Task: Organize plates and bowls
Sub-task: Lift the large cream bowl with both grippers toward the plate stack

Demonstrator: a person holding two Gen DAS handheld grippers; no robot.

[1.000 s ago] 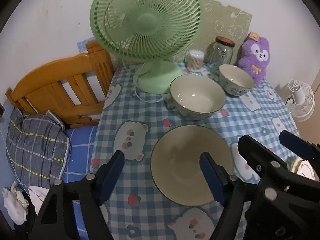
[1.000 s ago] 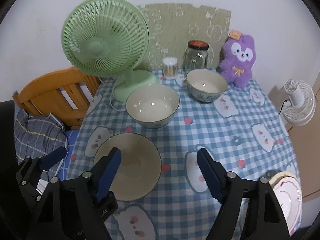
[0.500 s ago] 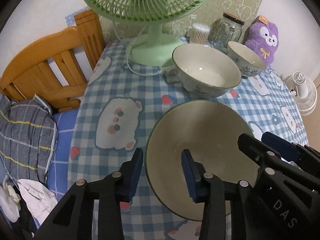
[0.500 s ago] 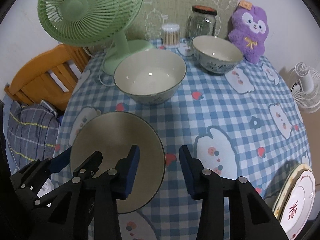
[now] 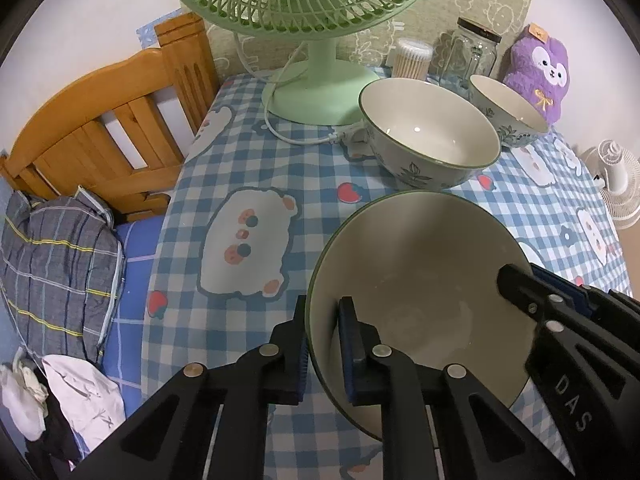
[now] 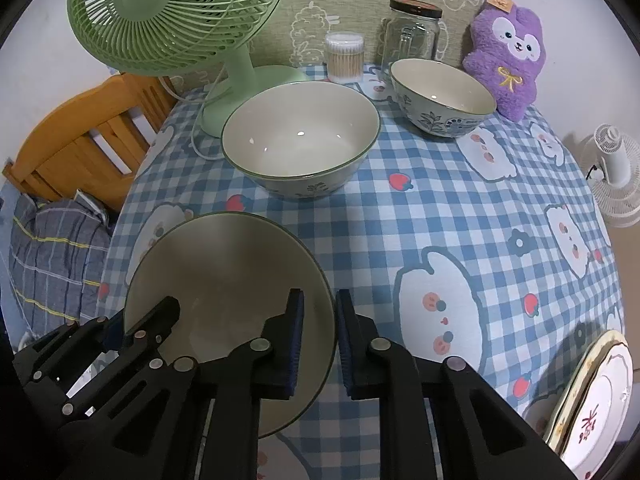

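Note:
A wide cream bowl with a green rim (image 5: 420,280) sits at the table's near left; it also shows in the right wrist view (image 6: 224,280). My left gripper (image 5: 322,344) is shut on its left rim. My right gripper (image 6: 318,338) is shut on its right rim. A large floral bowl (image 6: 300,144) stands behind it, also in the left wrist view (image 5: 430,136). A smaller floral bowl (image 6: 442,96) stands further back right. Stacked plates (image 6: 592,392) lie at the near right edge.
A green fan (image 6: 180,20), a cotton-swab tub (image 6: 345,56), a glass jar (image 6: 412,32) and a purple plush (image 6: 506,52) line the back of the checked table (image 6: 460,208). A wooden bed frame (image 5: 100,136) and bedding lie left.
Both grippers moved down and forward to the near bowl and closed from wide open onto its opposite rims.

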